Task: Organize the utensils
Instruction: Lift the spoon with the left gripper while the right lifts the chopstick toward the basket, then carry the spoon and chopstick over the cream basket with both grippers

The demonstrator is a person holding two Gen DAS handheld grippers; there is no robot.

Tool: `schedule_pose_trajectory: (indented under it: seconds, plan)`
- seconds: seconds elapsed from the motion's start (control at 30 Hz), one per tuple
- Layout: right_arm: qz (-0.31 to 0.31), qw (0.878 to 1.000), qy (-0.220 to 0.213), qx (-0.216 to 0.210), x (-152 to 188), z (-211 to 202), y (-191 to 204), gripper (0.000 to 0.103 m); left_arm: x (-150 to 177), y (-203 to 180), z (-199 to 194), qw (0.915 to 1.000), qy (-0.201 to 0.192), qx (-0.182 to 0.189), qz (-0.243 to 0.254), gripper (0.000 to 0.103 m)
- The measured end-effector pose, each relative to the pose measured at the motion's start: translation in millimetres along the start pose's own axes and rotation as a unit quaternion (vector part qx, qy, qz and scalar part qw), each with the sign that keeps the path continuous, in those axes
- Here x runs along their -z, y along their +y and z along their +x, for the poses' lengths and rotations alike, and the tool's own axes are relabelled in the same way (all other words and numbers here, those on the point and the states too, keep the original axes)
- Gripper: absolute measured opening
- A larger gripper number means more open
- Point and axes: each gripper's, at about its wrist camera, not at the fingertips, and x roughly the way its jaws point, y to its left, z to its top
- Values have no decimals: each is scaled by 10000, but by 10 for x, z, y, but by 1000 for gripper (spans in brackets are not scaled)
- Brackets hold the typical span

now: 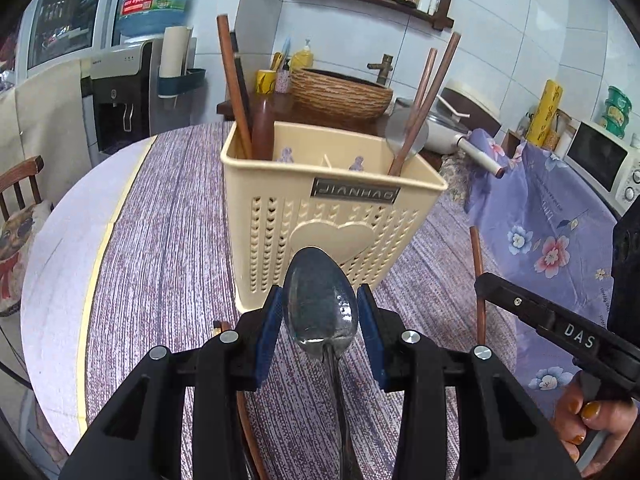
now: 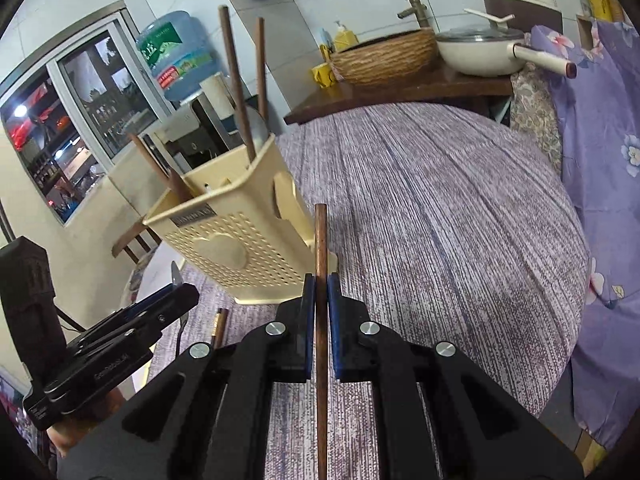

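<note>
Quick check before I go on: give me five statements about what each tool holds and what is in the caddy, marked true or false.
1. The left tool holds a metal spoon by its bowl. True.
2. The right tool is open with nothing in it. False: it is shut on a brown chopstick.
3. The cream utensil caddy already has chopsticks standing in it. True.
4. The caddy lies tipped over on the table. False: it stands upright on the purple-striped tablecloth.
5. A fork stands in the caddy. False: no fork shows; only brown sticks and a round metal utensil can be made out.
</note>
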Motion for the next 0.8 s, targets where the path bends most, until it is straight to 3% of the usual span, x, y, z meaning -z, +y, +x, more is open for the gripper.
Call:
schedule_pose_trajectory:
  seconds: [0.2,0.8]
  plan:
    - [-94,9996,-247,-93,-98,-249,112,7,-83,25,-40,9999,-107,86,-42,38]
    - [-180,9992,-352,-3,-91,-377,154,7,156,54,306,9996,261,-32,-94,38]
